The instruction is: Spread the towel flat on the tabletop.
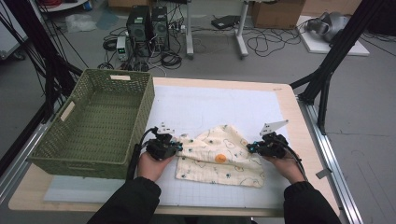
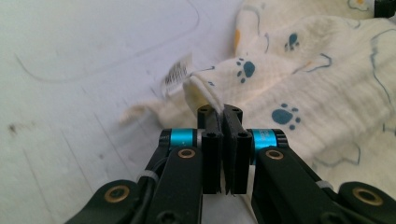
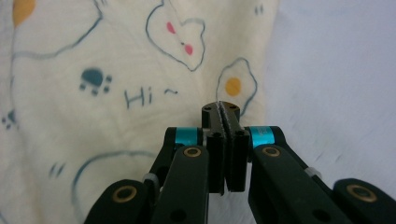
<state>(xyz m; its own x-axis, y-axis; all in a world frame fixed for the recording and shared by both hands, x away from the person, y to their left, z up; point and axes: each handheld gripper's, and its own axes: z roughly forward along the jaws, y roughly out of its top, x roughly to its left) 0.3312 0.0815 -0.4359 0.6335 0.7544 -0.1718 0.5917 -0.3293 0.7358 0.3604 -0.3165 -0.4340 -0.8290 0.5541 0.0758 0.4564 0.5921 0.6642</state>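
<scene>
High view: left gripper (image 1: 179, 145) and right gripper (image 1: 252, 147) clamp cloth (image 1: 219, 156) corners beside basket (image 1: 95, 122); lift evenly, keep taut

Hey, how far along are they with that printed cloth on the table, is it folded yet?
Done: both claws have taken hold. The left claw is shut on a corner of the cloth near its label; the right claw is shut on the opposite edge. In hand: the cloth lies rumpled, partly doubled over, on the white mat. Left: probably spreading or folding it; the green basket holds nothing.
</scene>
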